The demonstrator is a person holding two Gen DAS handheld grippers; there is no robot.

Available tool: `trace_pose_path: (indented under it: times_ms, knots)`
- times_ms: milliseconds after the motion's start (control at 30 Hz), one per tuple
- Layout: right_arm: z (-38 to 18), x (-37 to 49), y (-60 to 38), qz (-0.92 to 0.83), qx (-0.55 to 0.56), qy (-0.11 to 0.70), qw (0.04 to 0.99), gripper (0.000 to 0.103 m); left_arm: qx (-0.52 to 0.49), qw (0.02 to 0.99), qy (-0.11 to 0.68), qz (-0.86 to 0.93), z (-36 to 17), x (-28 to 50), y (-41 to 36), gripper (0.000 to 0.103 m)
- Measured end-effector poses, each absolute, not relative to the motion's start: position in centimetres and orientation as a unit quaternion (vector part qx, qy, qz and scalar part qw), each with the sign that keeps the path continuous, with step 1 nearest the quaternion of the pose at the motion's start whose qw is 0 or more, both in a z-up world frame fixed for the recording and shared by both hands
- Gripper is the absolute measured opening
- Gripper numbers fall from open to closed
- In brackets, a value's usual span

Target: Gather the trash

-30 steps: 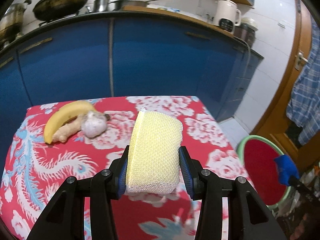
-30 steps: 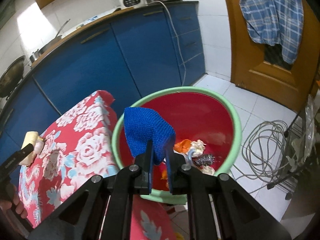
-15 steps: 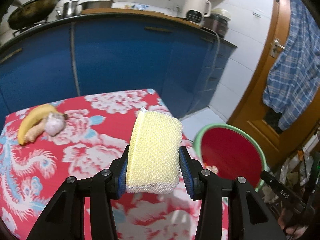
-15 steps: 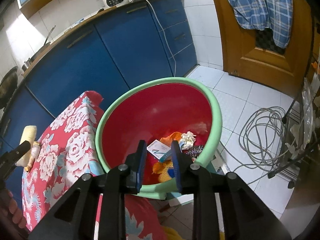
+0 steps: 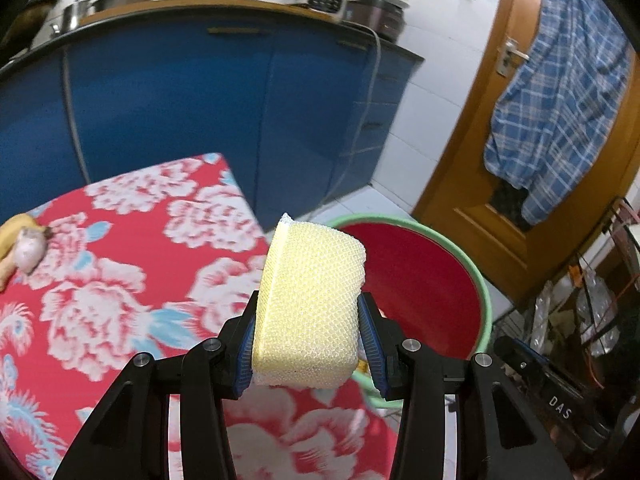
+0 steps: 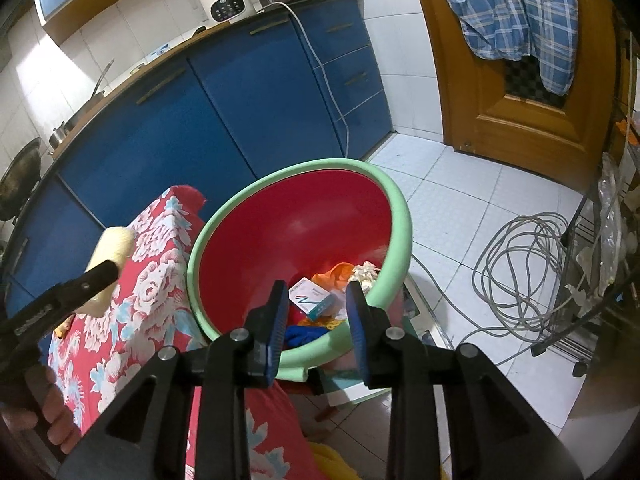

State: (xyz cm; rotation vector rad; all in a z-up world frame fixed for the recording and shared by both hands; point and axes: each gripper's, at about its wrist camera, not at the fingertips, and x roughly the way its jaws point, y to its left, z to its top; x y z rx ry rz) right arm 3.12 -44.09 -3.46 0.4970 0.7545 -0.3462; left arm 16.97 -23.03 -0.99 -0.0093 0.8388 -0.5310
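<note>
My left gripper [image 5: 306, 304] is shut on a yellow mesh sponge [image 5: 316, 264], held upright over the right edge of the red floral tablecloth [image 5: 120, 264], beside the basin's rim [image 5: 478, 284]. The red basin with a green rim [image 6: 400, 216] stands on the floor and holds a small box [image 6: 314, 300], orange scraps and a blue scrubber [image 6: 304, 334]. Just above its near rim my right gripper [image 6: 316, 286] is open, with nothing between its pads. The sponge [image 6: 114, 244] also shows at the left of the right wrist view.
A garlic bulb [image 5: 30, 248] and a banana [image 5: 16, 226] lie at the table's far left. Blue cabinets [image 6: 240, 120] run behind the table. A coiled cable [image 6: 520, 264] lies on the tiled floor, a wire rack [image 6: 608, 280] stands at the right, and a plaid shirt [image 5: 560, 92] hangs on the door.
My right gripper opened and the blue scrubber it held dropped into the basin. The left gripper carried the yellow sponge to the right, from mid-table to the basin's edge.
</note>
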Motion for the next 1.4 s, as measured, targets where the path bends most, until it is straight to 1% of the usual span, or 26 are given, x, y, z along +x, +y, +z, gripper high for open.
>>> trace_pose_path:
  times_ms: [133, 300, 400, 633, 733, 800, 967, 1067, 1167, 1400]
  knots:
    - [-3.6, 2.4, -44.6, -0.170, 0.243, 0.362, 0.884, 0.032, 0.008, 0.870, 0.409, -0.275, -1.7, 16.9, -25.2, 0.047]
    - [-3.6, 2.0, -45.1, -0.175, 0.245, 0.362, 0.882, 0.033, 0.026, 0.864, 0.408, -0.294, -2.2, 16.5, -27.1, 0.051]
    - [-3.4, 1.7, -45.2, -0.176, 0.246, 0.360, 0.883, 0.035, 0.026, 0.862, 0.411, -0.297, -2.4, 16.4, -27.4, 0.057]
    - [-2.6, 1.2, -44.6, -0.168, 0.241, 0.355, 0.887, 0.040, 0.028, 0.865, 0.412, -0.286, -2.1, 15.8, -26.7, 0.058]
    - [-2.3, 1.1, -43.8, -0.162, 0.234, 0.357, 0.890, 0.044, 0.023, 0.868, 0.412, -0.277, -1.9, 15.6, -25.8, 0.058]
    - [-2.0, 0.9, -43.3, -0.157, 0.230, 0.357, 0.892, 0.050, 0.022, 0.871, 0.411, -0.270, -1.7, 15.4, -25.0, 0.058]
    - [-1.0, 0.5, -41.7, -0.142, 0.224, 0.351, 0.898, 0.061, 0.014, 0.880, 0.405, -0.246, -1.0, 14.4, -22.5, 0.058]
    - [-0.5, 0.3, -40.5, -0.135, 0.220, 0.348, 0.901, 0.067, 0.005, 0.885, 0.406, -0.228, -0.6, 13.8, -20.6, 0.063]
    - [0.1, 0.0, -39.1, -0.125, 0.211, 0.348, 0.905, 0.073, 0.000, 0.890, 0.404, -0.209, -0.3, 13.2, -18.8, 0.065]
    - [0.9, -0.1, -35.5, -0.093, 0.192, 0.348, 0.913, 0.077, 0.000, 0.910, 0.383, -0.159, 1.1, 11.1, -14.5, 0.073]
